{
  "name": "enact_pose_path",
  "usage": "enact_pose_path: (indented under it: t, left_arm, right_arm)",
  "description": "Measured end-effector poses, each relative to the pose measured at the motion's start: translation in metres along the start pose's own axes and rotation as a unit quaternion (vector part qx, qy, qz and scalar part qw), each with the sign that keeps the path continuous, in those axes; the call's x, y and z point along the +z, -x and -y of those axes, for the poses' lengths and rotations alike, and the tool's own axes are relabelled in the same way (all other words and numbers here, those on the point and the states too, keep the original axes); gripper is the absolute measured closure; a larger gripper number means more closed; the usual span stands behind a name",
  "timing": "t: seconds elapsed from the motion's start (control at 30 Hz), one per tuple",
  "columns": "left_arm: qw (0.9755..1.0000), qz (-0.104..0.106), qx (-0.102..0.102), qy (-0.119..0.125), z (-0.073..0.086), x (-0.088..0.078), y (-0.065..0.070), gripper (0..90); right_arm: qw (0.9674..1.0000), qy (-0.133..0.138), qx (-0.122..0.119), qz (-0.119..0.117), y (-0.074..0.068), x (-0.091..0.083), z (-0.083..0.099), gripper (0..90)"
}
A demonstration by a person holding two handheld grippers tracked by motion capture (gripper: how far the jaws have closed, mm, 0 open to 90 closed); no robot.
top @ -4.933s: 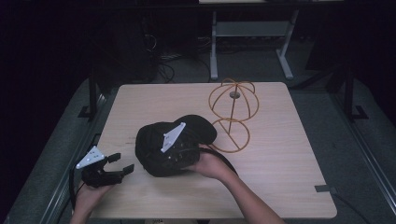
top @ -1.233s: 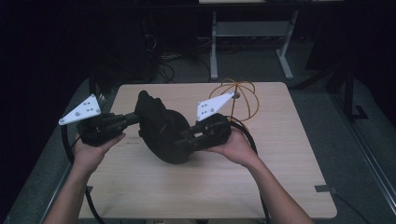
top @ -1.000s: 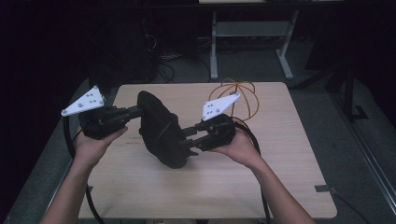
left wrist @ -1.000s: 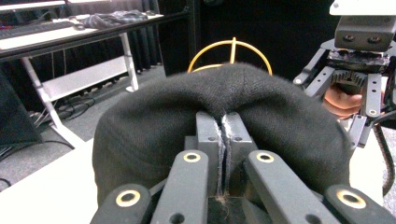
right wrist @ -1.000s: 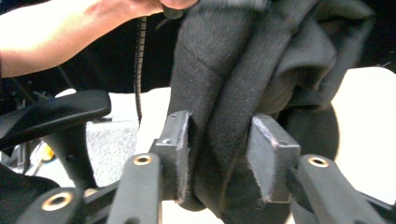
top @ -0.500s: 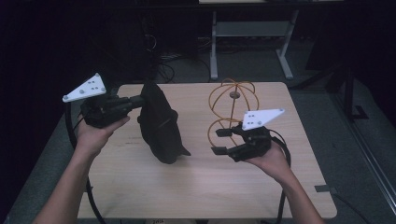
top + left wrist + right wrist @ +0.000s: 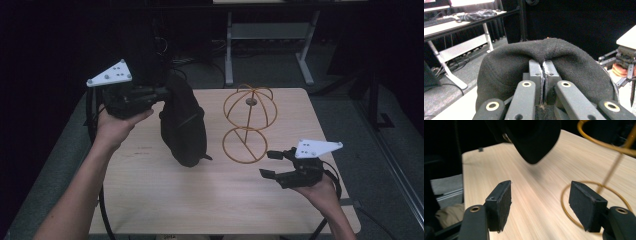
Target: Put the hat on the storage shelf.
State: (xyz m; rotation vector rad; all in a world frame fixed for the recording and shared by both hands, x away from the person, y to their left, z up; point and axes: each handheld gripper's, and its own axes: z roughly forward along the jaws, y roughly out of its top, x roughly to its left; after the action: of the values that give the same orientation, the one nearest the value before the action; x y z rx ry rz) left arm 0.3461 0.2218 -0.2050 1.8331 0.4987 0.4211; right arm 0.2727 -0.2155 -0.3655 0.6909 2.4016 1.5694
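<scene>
A black cap [image 7: 182, 122] hangs above the left half of the table, held by its upper edge. My left gripper [image 7: 162, 93] is shut on that edge; in the left gripper view the fabric [image 7: 544, 57] bunches over the two closed jaws. A gold wire hat stand [image 7: 248, 122] stands upright right of the cap, a dome on a stem over a ring base [image 7: 574, 202]. My right gripper [image 7: 270, 164] is open and empty, low over the table right of the stand's base. The cap's lower tip [image 7: 531, 142] hangs ahead of it in the right gripper view.
The light wooden table [image 7: 210, 200] has bare room in front of the cap and stand. Behind it stands a white metal frame [image 7: 265, 35] on a dark floor with cables. A desk with clutter [image 7: 461, 17] is seen in the left gripper view.
Both grippers first held the cap together. The right one let go, opened and dropped back to the table's right side. The left one lifted the cap, which now hangs from it.
</scene>
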Motion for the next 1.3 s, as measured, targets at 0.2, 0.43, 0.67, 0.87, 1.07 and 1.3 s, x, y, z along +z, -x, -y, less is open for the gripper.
enact_pose_path:
  t: [0.2, 0.43, 0.67, 0.87, 1.07, 1.3]
  left_arm:
    - [0.9999, 0.014, 0.004, 0.004, -0.017, 0.018, -0.002, 88.5]
    - [0.9996, 0.027, 0.002, 0.010, -0.034, 0.035, -0.005, 88.5]
    - [0.9993, 0.033, 0.006, 0.018, -0.060, 0.049, -0.008, 88.5]
    - [0.9988, 0.044, 0.015, 0.013, -0.092, 0.070, -0.009, 88.5]
    - [0.9972, 0.065, 0.032, -0.015, -0.118, 0.115, -0.001, 88.4]
    - [0.9940, 0.079, 0.022, -0.072, -0.118, 0.192, 0.006, 88.4]
  right_arm:
    - [0.9985, -0.001, 0.018, 0.051, 0.008, -0.016, 0.027, 31.2]
    - [0.9957, -0.010, 0.036, 0.085, 0.016, -0.031, 0.048, 30.0]
    - [0.9937, -0.008, 0.048, 0.101, 0.021, -0.040, 0.057, 29.0]
    - [0.9914, -0.001, 0.059, 0.116, 0.028, -0.047, 0.064, 28.8]
    - [0.9905, 0.008, 0.068, 0.119, 0.033, -0.050, 0.068, 28.8]
    - [0.9893, 0.027, 0.076, 0.121, 0.035, -0.056, 0.070, 29.4]
